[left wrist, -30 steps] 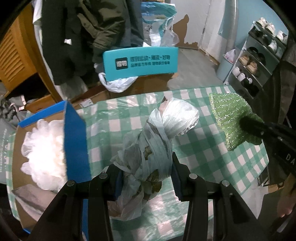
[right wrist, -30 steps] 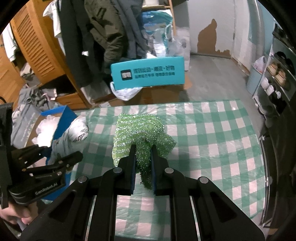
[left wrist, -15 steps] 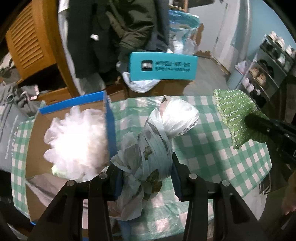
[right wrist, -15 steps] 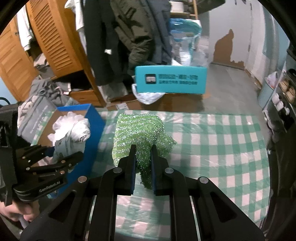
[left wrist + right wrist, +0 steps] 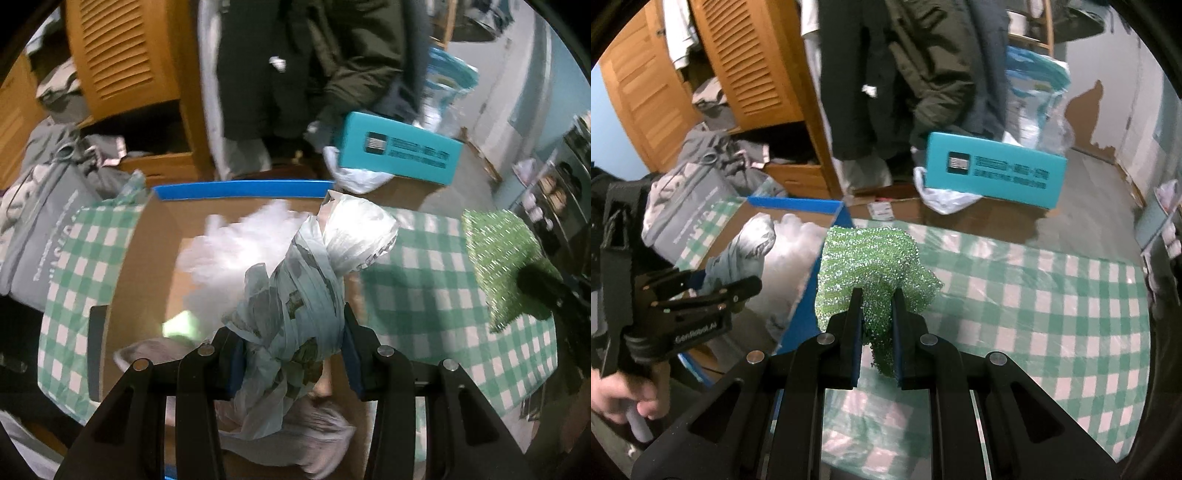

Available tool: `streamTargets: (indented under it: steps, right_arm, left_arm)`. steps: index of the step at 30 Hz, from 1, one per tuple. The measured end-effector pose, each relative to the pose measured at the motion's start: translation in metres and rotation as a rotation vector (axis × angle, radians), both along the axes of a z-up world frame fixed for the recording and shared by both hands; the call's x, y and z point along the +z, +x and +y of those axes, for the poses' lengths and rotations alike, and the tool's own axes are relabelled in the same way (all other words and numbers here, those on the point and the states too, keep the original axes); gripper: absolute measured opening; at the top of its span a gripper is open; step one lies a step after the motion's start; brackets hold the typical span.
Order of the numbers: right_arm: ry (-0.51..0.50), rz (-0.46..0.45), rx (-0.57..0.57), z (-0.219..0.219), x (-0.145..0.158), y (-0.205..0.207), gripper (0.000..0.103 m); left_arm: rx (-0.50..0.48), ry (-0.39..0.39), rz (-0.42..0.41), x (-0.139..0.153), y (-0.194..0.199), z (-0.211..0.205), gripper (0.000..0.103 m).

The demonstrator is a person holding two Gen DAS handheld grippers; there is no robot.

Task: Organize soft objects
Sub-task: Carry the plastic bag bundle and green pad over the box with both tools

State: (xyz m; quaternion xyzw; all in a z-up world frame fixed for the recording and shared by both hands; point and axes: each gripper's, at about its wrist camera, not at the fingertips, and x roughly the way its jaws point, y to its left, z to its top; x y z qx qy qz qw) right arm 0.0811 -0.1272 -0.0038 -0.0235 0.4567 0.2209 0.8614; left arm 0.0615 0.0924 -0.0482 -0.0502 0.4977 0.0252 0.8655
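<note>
**Bundle carried over the open box**

Moving leftward since a second ago, the left gripper (image 5: 291, 343) has carried its knotted plastic bag bundle (image 5: 314, 280) from above the checked tablecloth to above the cardboard box (image 5: 147, 236), whose blue-edged rim now fills the middle of the left wrist view.

At far left a grey bag (image 5: 40, 236) lies on the tablecloth's (image 5: 77, 266) edge beside the box. Inside the box sit white fluffy plastic (image 5: 236, 251), blurred here, and a pale crumpled bag (image 5: 295, 435) at the near end. The left gripper's fingers are clenched on the bundle's middle, holding it clear of the contents below.

Further right, the right gripper (image 5: 875, 314) pinches the green sparkly scrubber (image 5: 871, 262) tightly between its blue pads, held above the tablecloth just beside the box's right wall. Beyond the table stands a teal printed box (image 5: 993, 170).
</note>
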Motion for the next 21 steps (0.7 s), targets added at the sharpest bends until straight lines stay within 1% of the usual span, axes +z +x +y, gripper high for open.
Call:
streamTargets:
  steps: [3,6,9,12,16,19,21]
  right_arm:
    - [0.002,0.002,0.027,0.018,0.0,0.0,0.011]
    - [-0.002,0.003,0.053,0.037,-0.001,0.001,0.011]
    - [-0.007,0.006,0.077,0.053,-0.003,0.001,0.011]
    - [-0.017,0.012,0.106,0.07,-0.008,0.0,0.011]
    - [-0.023,0.035,0.147,0.092,-0.017,-0.004,0.011]
    - [-0.021,0.05,0.171,0.104,-0.023,-0.006,0.011]
    - [-0.026,0.056,0.192,0.112,-0.026,-0.009,0.011]
  left_arm:
    - [0.036,-0.009,0.01,-0.003,0.004,0.022,0.045]
    - [0.065,0.015,0.02,-0.008,0.01,0.038,0.045]
    - [0.085,0.012,0.031,-0.012,0.013,0.054,0.045]
    - [0.097,0.024,0.04,-0.017,0.017,0.066,0.045]
    - [0.122,0.019,0.064,-0.027,0.024,0.083,0.045]
    - [0.153,0.031,0.086,-0.037,0.031,0.098,0.045]
    - [0.166,0.026,0.094,-0.041,0.033,0.104,0.045]
